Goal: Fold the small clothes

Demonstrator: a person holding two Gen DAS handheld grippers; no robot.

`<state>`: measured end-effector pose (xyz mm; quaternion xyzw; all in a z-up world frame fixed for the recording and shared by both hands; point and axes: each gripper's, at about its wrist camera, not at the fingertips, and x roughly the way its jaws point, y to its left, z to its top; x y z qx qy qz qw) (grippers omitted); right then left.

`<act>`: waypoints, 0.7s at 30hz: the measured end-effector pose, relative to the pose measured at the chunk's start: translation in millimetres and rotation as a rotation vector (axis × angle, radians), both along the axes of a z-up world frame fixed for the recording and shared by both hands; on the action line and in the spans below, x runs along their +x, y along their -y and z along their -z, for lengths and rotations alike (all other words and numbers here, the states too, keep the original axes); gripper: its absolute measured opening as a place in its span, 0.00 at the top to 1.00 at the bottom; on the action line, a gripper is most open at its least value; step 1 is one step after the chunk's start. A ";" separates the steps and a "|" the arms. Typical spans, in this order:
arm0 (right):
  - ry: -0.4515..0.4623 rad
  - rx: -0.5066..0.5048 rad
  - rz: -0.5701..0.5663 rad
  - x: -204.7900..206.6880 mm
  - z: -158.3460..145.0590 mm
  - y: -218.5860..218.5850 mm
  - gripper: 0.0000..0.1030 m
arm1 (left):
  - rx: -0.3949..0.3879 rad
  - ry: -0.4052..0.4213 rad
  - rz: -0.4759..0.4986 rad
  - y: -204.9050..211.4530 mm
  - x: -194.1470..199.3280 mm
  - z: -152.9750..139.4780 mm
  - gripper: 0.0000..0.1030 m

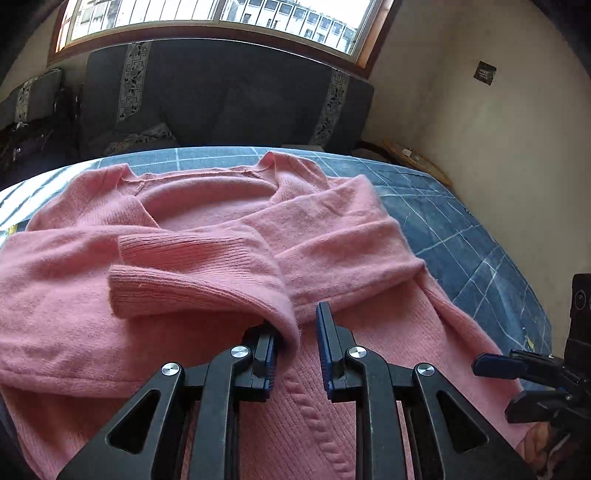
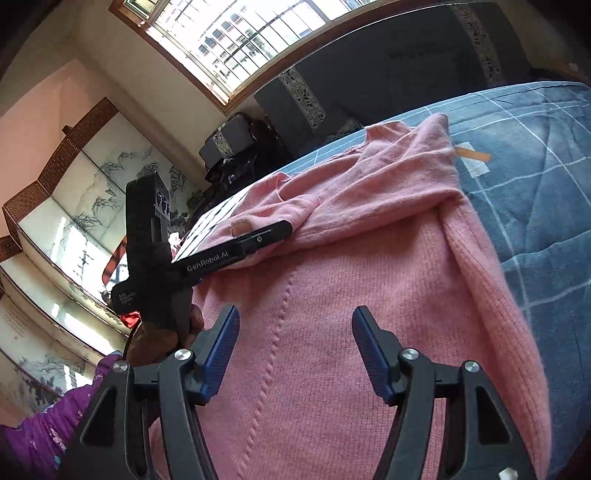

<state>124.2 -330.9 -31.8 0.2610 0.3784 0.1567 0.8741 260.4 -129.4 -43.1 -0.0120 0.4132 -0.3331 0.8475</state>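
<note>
window point(image 1: 221, 18) sunlit | dark sofa point(image 1: 229, 96) beneath | cream wall point(image 1: 480, 147) right

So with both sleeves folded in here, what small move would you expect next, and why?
Probably draw the left hand-held gripper back off the sleeve. Its jaws stand apart, and the sleeve cuff already lies across the chest of the pink sweater, draped against one finger. The right hand-held gripper hovers open over the lower body, so the bottom hem fold seems to come after.

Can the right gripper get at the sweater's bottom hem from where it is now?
Probably yes. The right gripper is open above the pink sweater body, nothing between its fingers. The left gripper sits off to the side by the folded sleeve. The hem itself is out of view.
</note>
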 end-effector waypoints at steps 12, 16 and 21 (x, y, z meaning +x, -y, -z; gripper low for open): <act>0.040 -0.222 -0.143 73.1 -30.2 -58.1 0.40 | -0.370 0.102 -0.349 -167.3 -40.3 -33.5 0.00; 0.027 -0.457 -0.219 105.1 -25.1 -125.8 0.40 | -0.385 0.015 -0.473 -200.4 -33.0 2.6 0.00; -0.021 -0.782 -0.242 137.5 4.9 -180.3 0.49 | -0.404 0.037 -0.537 -211.5 -37.8 12.4 0.00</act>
